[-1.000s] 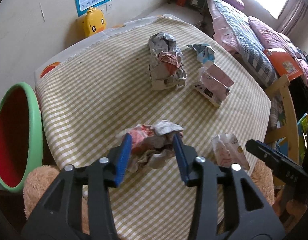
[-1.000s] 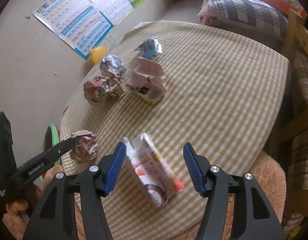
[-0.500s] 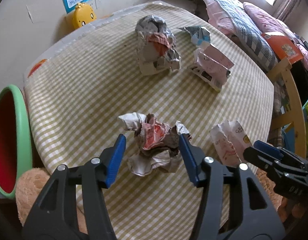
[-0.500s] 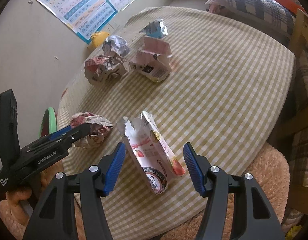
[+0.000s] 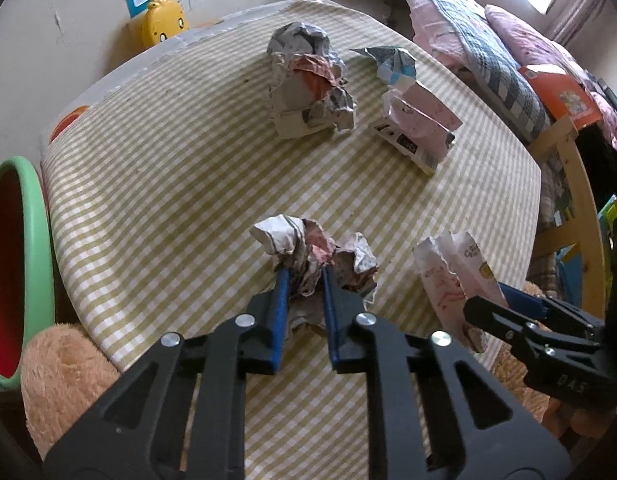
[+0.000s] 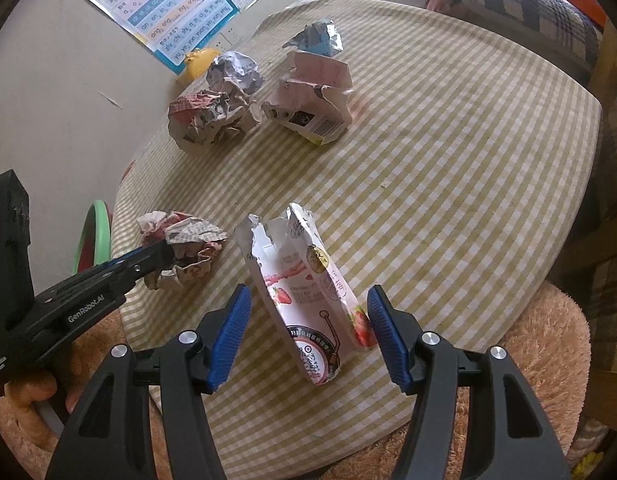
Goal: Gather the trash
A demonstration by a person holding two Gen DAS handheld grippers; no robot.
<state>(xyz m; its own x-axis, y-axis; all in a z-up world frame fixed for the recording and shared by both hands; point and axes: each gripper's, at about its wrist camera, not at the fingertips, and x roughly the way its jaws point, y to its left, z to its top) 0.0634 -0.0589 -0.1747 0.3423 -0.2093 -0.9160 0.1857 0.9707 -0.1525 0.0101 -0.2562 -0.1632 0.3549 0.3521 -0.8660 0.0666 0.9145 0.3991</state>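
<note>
My left gripper (image 5: 304, 276) is shut on a crumpled paper ball (image 5: 314, 256) near the table's front edge; the ball also shows in the right wrist view (image 6: 180, 248). My right gripper (image 6: 308, 300) is open, its blue fingers on either side of a torn pink strawberry milk carton (image 6: 308, 292) lying on the checked cloth, apart from it. The carton also shows in the left wrist view (image 5: 456, 276). Farther back lie a large crumpled newspaper wad (image 5: 308, 84), a flattened pink carton (image 5: 416, 128) and a blue-and-silver wrapper (image 5: 392, 60).
A green bin with a red inside (image 5: 16, 264) stands left of the round table (image 5: 148, 160). A yellow duck toy (image 5: 164, 26) sits by the wall. A wooden chair (image 5: 576, 184) and a bed (image 5: 488, 48) are on the right. Plush brown fabric (image 6: 508, 380) lies under the table's front edge.
My left gripper has closed on the crumpled paper ball, squeezing it. My right gripper has moved closer around the strawberry carton and stays open.
</note>
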